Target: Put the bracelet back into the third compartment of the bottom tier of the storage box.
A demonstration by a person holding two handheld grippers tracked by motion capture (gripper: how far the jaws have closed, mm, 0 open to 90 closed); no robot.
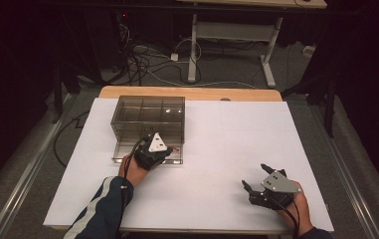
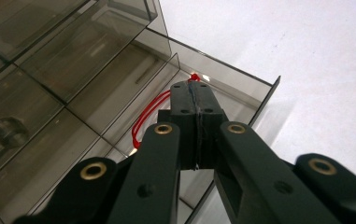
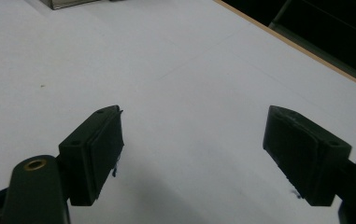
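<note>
- Left gripper pressed together on a red string loop, poised over the pulled-out bottom drawer of a smoked-plastic drawer box.
- Box standing at the far left of the white worktop, drawer slid out toward the person.
- Loop trailing from the pinched tips down toward the drawer floor; hard to tell from the left gripper view whether its free end already rests there.
- Right gripper spread wide and empty, parked low over bare worktop, well apart from the box.
- Best handled, by the look of it, by lowering the tips well inside the drawer walls before letting go, so the string settles in the tray rather than draping over the front lip.
- Worth keeping the loop clear of the drawer rail and the compartment above, where a snag could jam the drawer on closing.
- Free right gripper well placed to steady the box or push the drawer home afterwards.
</note>
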